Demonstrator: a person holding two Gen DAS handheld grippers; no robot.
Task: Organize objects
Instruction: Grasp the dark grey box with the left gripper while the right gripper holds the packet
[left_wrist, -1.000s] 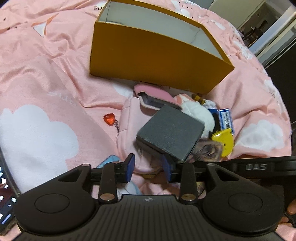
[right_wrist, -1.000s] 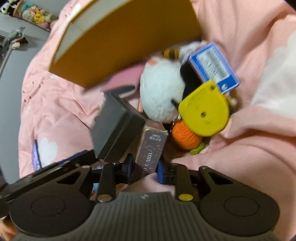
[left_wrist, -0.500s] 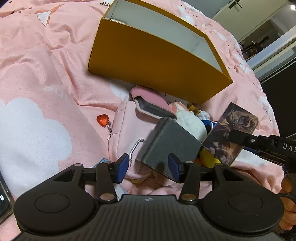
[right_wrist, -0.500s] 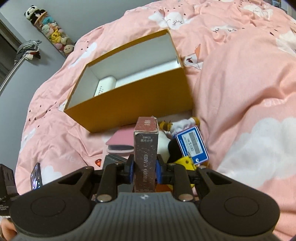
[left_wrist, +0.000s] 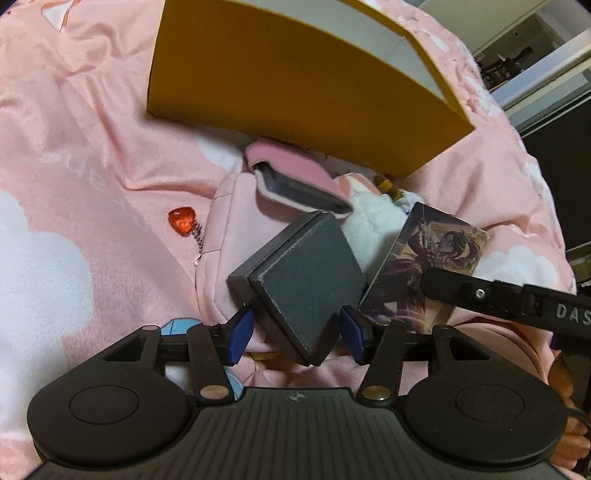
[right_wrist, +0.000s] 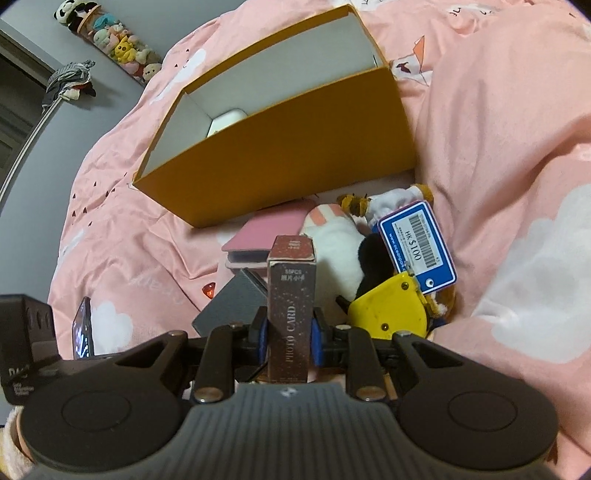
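Photo-card box (right_wrist: 291, 306), maroon and upright, sits clamped by its narrow sides between the blue pads of the right gripper (right_wrist: 288, 338). Beyond those fingertips stands the orange storage box (right_wrist: 295, 162), open at the top, its white inside holding one pale rounded object (right_wrist: 226, 122) at the far left corner; the rest of the floor that shows is bare. The near wall rises higher than the pile before it. That pile lies between the tongs and the wall: a pink case (right_wrist: 266, 232), a white plush toy (right_wrist: 340, 254), a blue price card (right_wrist: 417, 247) and a yellow tape measure (right_wrist: 388, 310) to the right of the fingertips. The left gripper (left_wrist: 295, 330) stands wide apart, its pads on either side of a grey box (left_wrist: 303, 273) whose corner points between them; whether they touch it I cannot tell. A red heart charm (left_wrist: 181, 225) lies off to its left on the pink bedding (left_wrist: 74, 166).
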